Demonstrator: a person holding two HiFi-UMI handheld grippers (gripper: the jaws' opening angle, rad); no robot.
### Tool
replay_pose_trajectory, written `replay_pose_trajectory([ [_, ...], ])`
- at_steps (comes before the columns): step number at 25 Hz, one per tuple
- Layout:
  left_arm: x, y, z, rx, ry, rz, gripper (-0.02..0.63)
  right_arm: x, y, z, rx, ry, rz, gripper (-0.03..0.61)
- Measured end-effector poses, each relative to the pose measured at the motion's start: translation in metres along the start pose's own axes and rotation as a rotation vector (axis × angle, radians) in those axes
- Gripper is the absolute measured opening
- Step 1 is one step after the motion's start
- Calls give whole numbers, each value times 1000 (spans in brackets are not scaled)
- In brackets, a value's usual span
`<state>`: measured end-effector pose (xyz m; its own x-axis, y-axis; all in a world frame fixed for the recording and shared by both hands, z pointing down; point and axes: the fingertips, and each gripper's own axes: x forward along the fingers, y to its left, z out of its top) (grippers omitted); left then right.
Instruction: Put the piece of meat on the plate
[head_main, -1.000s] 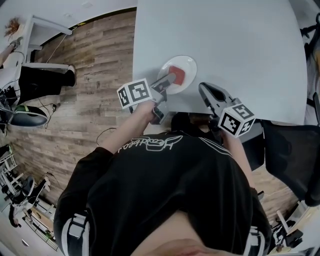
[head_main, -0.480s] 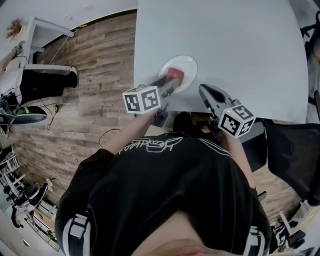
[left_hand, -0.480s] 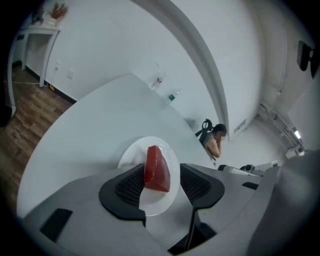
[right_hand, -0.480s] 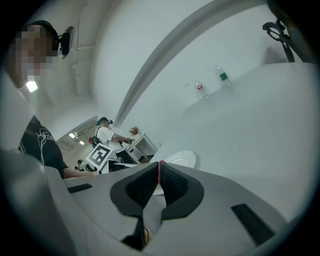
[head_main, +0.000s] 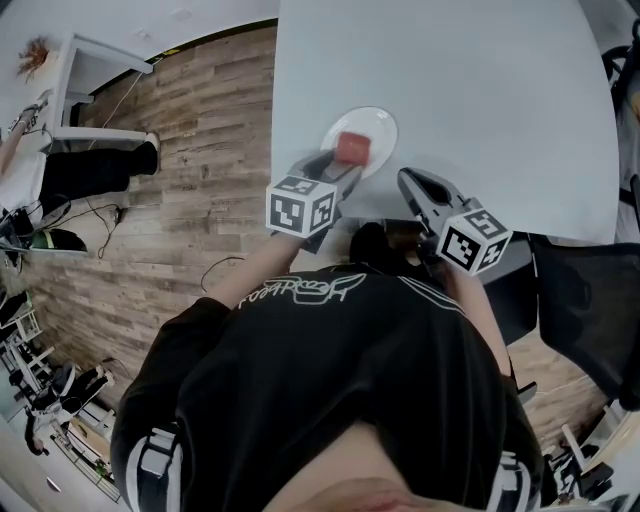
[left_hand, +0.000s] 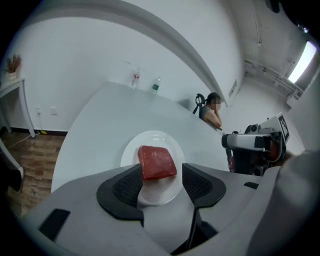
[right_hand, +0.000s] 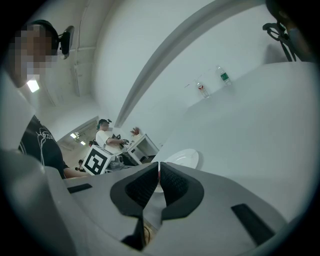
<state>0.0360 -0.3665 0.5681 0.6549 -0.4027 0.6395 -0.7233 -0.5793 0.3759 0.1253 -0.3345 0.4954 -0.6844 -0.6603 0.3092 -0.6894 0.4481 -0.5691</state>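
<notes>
The left gripper (left_hand: 162, 172) is releasing, jaws just opening wide around the meat (left_hand: 157, 162) lying free on the plate (left_hand: 160, 137); the right gripper (right_hand: 159, 175) is idling closed; backing off seems next

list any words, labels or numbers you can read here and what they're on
No text here can be read.
Script print on the black shirt: blurred, unreadable.
Labels on the two bottles: too small to read.
Left marker cube and right marker cube: square patterns only, no letters.
</notes>
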Motion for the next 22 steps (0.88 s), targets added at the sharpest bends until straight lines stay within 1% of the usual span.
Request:
replay_pose_trajectory([
  [5, -14, -3, 6, 97, -15, 30, 242, 0, 8, 3, -19, 1, 2, 17],
  [8, -27, -9, 13, 138, -39, 18, 235, -1, 16, 5, -26, -12, 8, 17],
  [10, -36, -15, 14, 134, -56, -12, 192, -3, 22, 4, -35, -21, 13, 17],
  [14, -63, -31, 17, 112, -99, -72, 51, -11, 44, 4, -60, -40, 27, 17],
  [18, -96, -48, 18, 105, -152, -148, 9, -18, 73, 4, -71, -74, 58, 17],
  [22, -139, -79, 18, 59, -214, -276, 8, -31, 113, 5, -113, -110, 87, 17],
])
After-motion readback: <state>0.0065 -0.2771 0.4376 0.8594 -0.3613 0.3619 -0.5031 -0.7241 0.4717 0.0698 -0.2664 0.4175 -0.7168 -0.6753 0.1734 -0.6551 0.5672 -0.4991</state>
